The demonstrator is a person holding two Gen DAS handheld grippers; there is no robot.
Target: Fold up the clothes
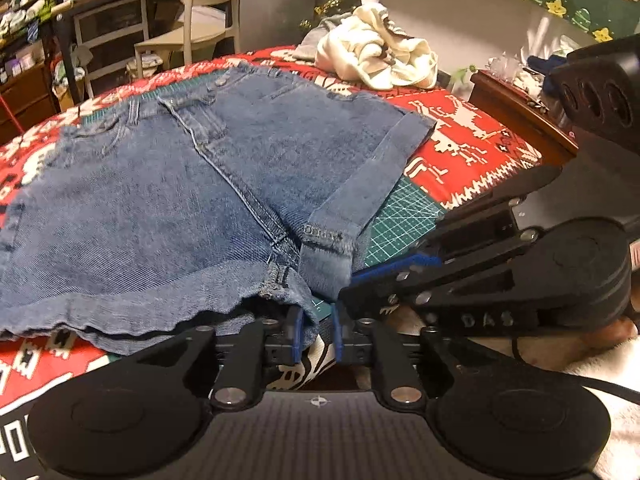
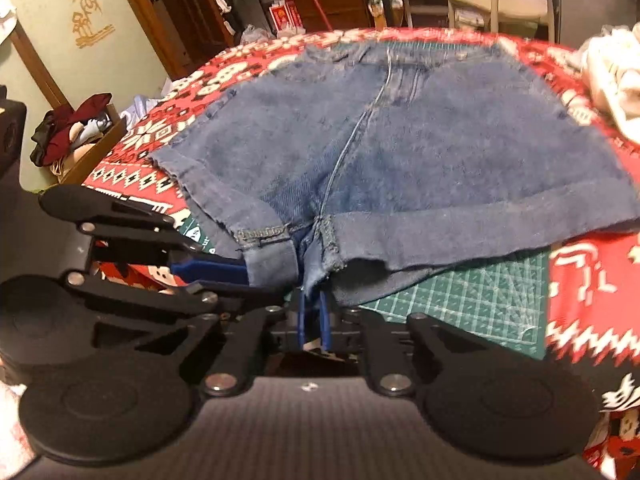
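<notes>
Cluttered room behind: a cream chair (image 1: 208, 4) at 11 o'clock in the left wrist view, dark shelving at the far left edge, a wooden side stand (image 1: 520, 116) at 2 o'clock. Red patterned cloth (image 1: 472, 140) covers the tabletop, and a green cutting mat (image 2: 472, 296) lies on it, partly under the garment.

Denim shorts (image 1: 168, 184) lie spread flat at centre, waistband at 12 o'clock, cuffed leg hems toward the cameras. Crotch seam runs down the middle toward 6 o'clock. A crumpled cream garment (image 1: 380, 56) sits beyond the shorts at 1 o'clock, well apart from them.

Left gripper (image 1: 316, 334): low centre in its own view, jaws narrowly parted, blue pads either side of the near hem of one leg. Denim lies between them; whether the pads press on it cannot be told.

Right gripper (image 2: 312, 320): low centre in its own view, jaws also narrowly parted, with the hem edge by the crotch seam hanging down between the blue pads. Firm contact cannot be told here either.

Both grippers sit just beside each other at the inner hems. Each shows in the other's view, at 3 and at 9 o'clock.
</notes>
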